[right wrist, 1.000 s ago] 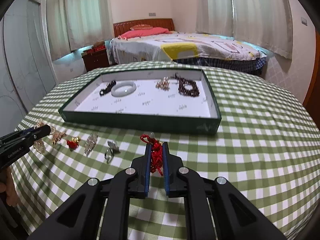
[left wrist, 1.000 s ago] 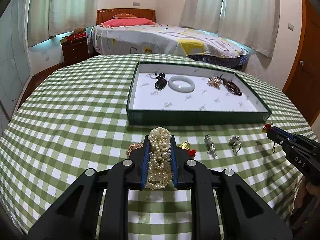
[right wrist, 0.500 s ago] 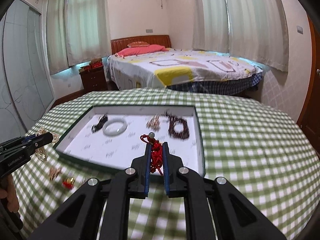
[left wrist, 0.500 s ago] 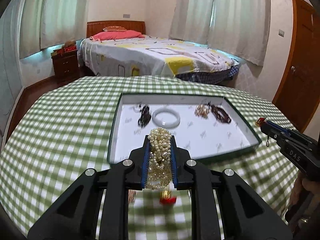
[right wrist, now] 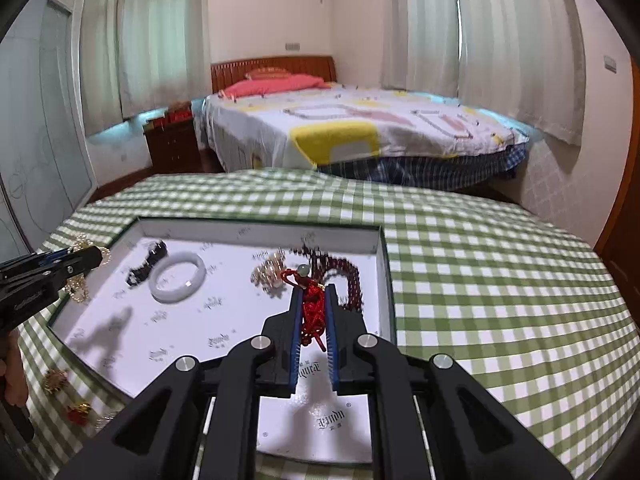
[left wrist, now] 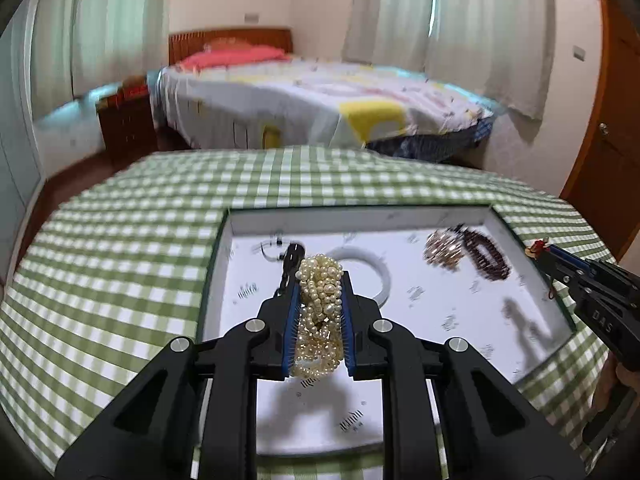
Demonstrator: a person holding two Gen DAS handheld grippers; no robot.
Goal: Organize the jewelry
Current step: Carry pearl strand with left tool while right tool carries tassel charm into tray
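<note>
Jewelry held in both grippers over the tray

Jewelry is split between my two grippers and the tray [left wrist: 532,272] below them. My left gripper [left wrist: 319,280] is clamped narrow on a bundle of pearls [left wrist: 320,312], which fills the gap between its blue pads and spills out above and below them. My right gripper [right wrist: 313,296] is squeezed nearly closed on a red cord [right wrist: 313,312] with a pale bead at its tip, the cord dangling between the pads.

Both grippers hang above the white floor of the green-walled tray, apart from it, their shadows falling on it. Just ahead of my left gripper lie a black piece [left wrist: 291,258] and a white bangle [left wrist: 376,268], the pearls partly covering both from this view. Ahead and to its right sit a gold cluster [left wrist: 442,248] and, touching it, a dark bead bracelet [left wrist: 486,256]. From my right gripper those two lie directly ahead of the fingertips, the bangle ahead and to the left.

Behind and to the left of my right gripper, on the checked table [right wrist: 500,280] outside the tray wall, lie a gold trinket [right wrist: 56,380] and a red one [right wrist: 80,414], near each other but apart; blur hides their detail.
</note>
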